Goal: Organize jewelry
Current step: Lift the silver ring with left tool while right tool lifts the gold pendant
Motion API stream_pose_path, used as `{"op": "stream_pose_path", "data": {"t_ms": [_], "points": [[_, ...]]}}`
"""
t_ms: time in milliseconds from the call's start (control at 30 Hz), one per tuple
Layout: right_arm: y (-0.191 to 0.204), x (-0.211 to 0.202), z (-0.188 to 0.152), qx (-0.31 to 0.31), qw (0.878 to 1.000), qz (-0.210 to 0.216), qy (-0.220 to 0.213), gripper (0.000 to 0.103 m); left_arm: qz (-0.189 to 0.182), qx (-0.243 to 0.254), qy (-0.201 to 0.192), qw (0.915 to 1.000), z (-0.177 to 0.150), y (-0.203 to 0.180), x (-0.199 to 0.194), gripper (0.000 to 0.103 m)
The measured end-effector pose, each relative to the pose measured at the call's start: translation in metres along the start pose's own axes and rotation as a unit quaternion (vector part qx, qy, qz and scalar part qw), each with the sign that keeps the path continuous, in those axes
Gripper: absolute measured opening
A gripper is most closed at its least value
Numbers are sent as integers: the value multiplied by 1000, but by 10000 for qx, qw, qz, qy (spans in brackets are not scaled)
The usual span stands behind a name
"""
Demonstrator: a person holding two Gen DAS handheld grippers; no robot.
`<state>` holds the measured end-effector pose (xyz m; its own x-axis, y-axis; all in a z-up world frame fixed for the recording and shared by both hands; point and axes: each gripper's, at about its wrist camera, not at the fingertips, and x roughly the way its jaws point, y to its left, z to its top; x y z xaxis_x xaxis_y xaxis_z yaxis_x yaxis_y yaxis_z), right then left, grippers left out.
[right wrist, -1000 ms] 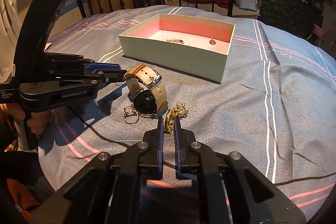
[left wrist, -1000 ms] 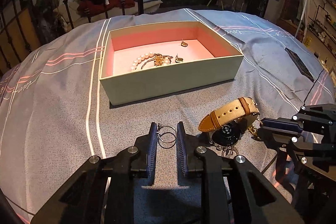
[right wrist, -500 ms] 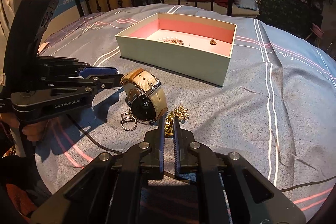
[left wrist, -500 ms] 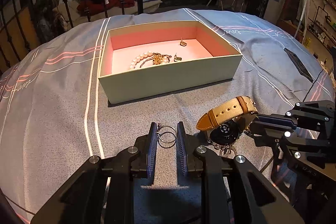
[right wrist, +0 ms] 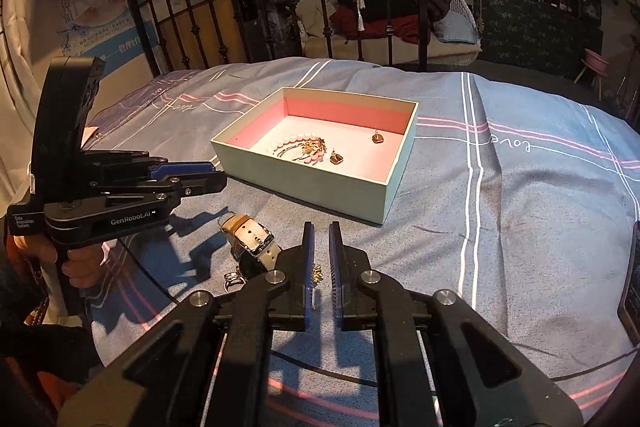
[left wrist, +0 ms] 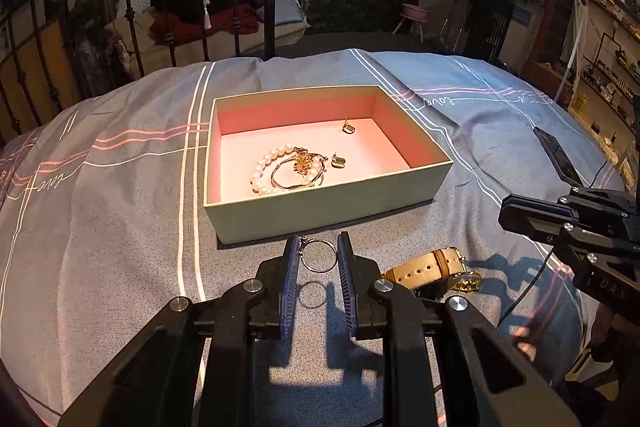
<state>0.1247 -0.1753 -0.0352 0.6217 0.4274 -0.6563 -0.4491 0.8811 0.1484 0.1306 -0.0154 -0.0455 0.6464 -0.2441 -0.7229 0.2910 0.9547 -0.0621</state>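
The left claw (left wrist: 318, 257) is clamped on a hoop earring (left wrist: 319, 255), held above the bed (left wrist: 120, 227) just before the open box (left wrist: 328, 203). The right claw (right wrist: 321, 255) stands slightly apart, empty, over a gold trinket (right wrist: 318, 271) beside the watch (right wrist: 250, 241) near the bed's front edge

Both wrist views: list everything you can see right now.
Bedspread: one, grey-blue, striped.
Box: one, pale green, pink inside, on bedspread.
Pearl bracelet: one, white, in box.
Bangle: one, metallic, in box, overlapping pearls.
Earrings: two, gold, in box.
Watch: one, tan strap, on bedspread.
Gold trinket: one, beside watch.
Phone: one, black, on bedspread.
Hoop: one, silver, gripped.
Left gripper: black, holding hoop.
Right gripper: black, empty.
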Motion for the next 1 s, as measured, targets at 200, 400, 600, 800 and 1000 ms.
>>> {"op": "stream_pose_path", "data": {"t_ms": [200, 400, 600, 800, 1000], "points": [[8, 17, -15, -143, 9991, 50, 388, 23, -26, -30, -19, 10000, 0, 1, -1, 19], [15, 39, -26, -351, 9967, -47, 736, 31, -34, -32, 10, 10000, -1, 0, -1, 19], [18, 33, -23, -430, 9971, -87, 626, 10, -52, -41, 12, 10000, -1, 0, -1, 19], [17, 20, 5, -448, 9986, -47, 288, 10, -88, -67, -46, 9999, 5, 0, -2, 19], [15, 24, 53, -441, 9990, -65, -98, 10, -67, -53, -263, 9996, 31, 1, -7, 19]]}}
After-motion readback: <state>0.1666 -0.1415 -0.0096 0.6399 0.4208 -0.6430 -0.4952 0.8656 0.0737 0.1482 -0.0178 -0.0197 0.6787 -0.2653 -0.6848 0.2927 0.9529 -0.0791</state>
